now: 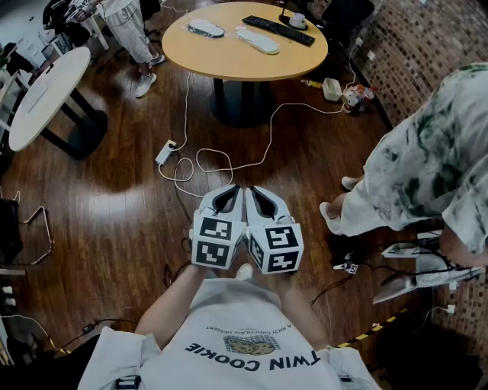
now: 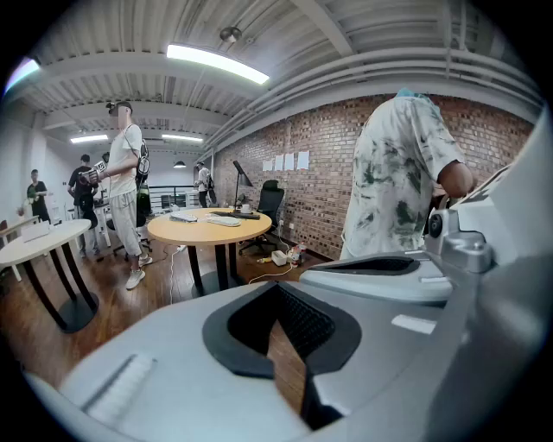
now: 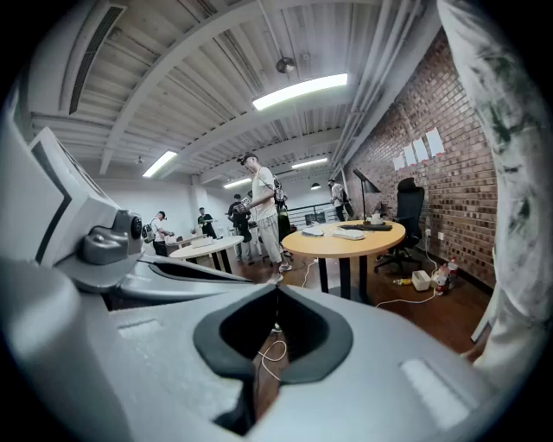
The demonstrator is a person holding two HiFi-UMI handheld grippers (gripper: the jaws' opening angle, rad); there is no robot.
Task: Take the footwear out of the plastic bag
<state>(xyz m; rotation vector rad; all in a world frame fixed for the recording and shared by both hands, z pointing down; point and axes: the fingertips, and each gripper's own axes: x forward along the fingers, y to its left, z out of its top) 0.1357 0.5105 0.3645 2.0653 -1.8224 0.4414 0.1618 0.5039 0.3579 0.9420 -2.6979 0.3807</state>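
Low before the chest, over the dark wood floor [image 1: 114, 221]: holding the left gripper [image 1: 229, 192] and the right gripper [image 1: 256, 192] side by side, bodies touching, noses pointing forward and away. Both clenched, the pads of each pressed together, with only a thin slit of floor showing through and nothing caught between them.

Well ahead, on the round wooden table [image 1: 229, 61]: 2 pale, flat, elongated bundles, one [image 1: 206, 28] toward the table's left side and another [image 1: 258, 39] near its middle, lying close together but apart. Probably the bagged footwear, though too small to be sure. Neither touched by either gripper. Just right of them, a long black keyboard [image 1: 278, 30], and a cup [image 1: 297, 20] beyond it.

Between table and grippers, on the floor: a white power strip [image 1: 166, 151] with a white cable [image 1: 229, 164] looping from it toward the brick wall [image 1: 427, 38].

At the right, close by: a bystander in a patterned shirt [image 1: 427, 152], bent over. At the far left, a white oval table [image 1: 42, 91].
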